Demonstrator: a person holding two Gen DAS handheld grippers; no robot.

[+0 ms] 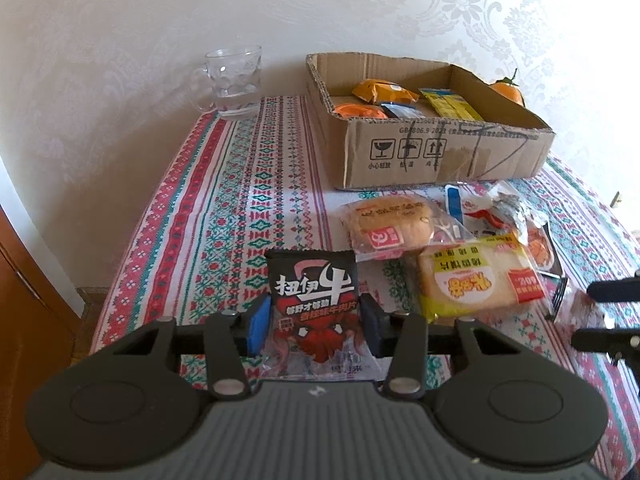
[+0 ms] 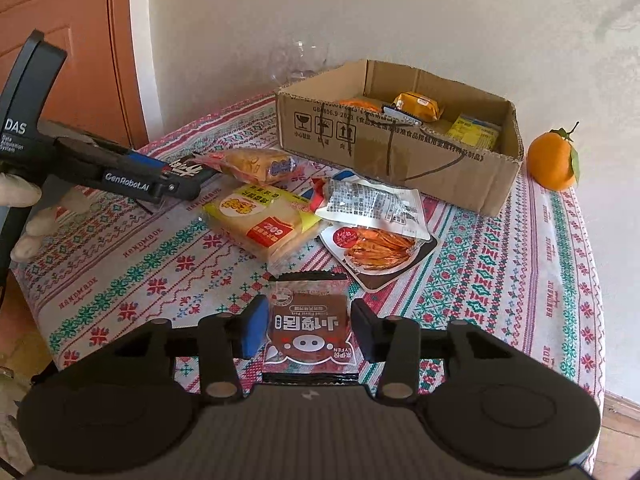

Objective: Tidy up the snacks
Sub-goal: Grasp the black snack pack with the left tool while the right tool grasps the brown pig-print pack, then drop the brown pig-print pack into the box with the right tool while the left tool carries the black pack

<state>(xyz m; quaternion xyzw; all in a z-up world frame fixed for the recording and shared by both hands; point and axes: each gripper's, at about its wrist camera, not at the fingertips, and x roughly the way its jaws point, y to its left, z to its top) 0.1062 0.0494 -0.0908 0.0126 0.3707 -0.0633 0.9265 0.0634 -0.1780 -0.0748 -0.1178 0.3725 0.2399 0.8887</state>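
My left gripper [image 1: 314, 320] is shut on a black and red beef snack packet [image 1: 314, 300], held above the tablecloth; it also shows in the right wrist view [image 2: 188, 168]. My right gripper [image 2: 306, 328] is shut on a brown pork snack packet [image 2: 308, 328] with a pig face, near the table's front edge. A cardboard box [image 1: 432, 152] at the back holds several snacks: orange packs [image 1: 380, 90] and a yellow pack [image 1: 448, 104]. On the cloth lie a bun pack [image 1: 390, 224], a yellow bread pack [image 1: 476, 280], a silver packet [image 2: 372, 204] and a fish snack packet [image 2: 380, 252].
A glass mug [image 1: 234, 82] stands at the back left by the wall. An orange fruit [image 2: 554, 160] sits right of the box. The patterned tablecloth [image 1: 224, 208] covers the table. A brown door [image 2: 72, 40] is beyond the table's left side.
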